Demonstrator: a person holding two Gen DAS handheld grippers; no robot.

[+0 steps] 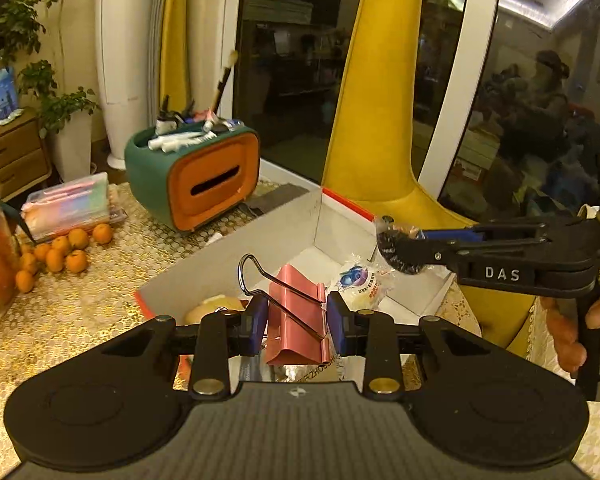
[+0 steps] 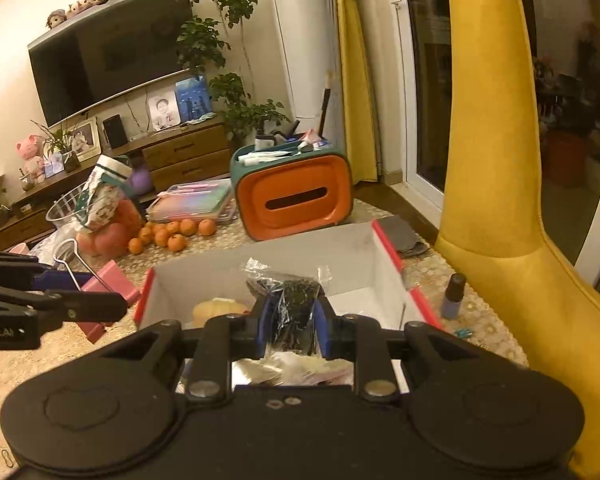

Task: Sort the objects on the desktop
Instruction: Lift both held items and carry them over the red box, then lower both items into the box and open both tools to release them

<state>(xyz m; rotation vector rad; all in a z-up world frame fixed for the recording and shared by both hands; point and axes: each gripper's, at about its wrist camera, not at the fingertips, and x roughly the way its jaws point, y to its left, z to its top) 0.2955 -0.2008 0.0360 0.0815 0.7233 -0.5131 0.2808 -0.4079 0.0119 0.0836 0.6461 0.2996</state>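
Nearest the left wrist camera, the left gripper (image 1: 297, 320) pinches a pink binder clip (image 1: 294, 316) between its blue pads, one wire handle arching toward the upper left. Just beyond it sits an open white box with red edges (image 1: 260, 236), at the centre of the frame. Inside lie a pale round item at the left and a small printed packet (image 1: 362, 286) at the right. From the right edge of this view the right gripper (image 1: 396, 240) reaches over the box, held by a hand (image 1: 572, 332).

Nearest the right wrist camera, the right gripper (image 2: 290, 322) is pressed onto a clear plastic bag of dark small pieces (image 2: 294, 304), held above the box's near end. At the left edge, the left gripper carries the clip outside the box's left wall. A small blue bottle (image 2: 454, 296) stands on the patterned worktop (image 2: 480, 312) right of the box. Farther back stand a green and orange organiser (image 2: 294, 196), a cluster of oranges (image 2: 172, 234) and a clear plastic case (image 2: 196, 200).
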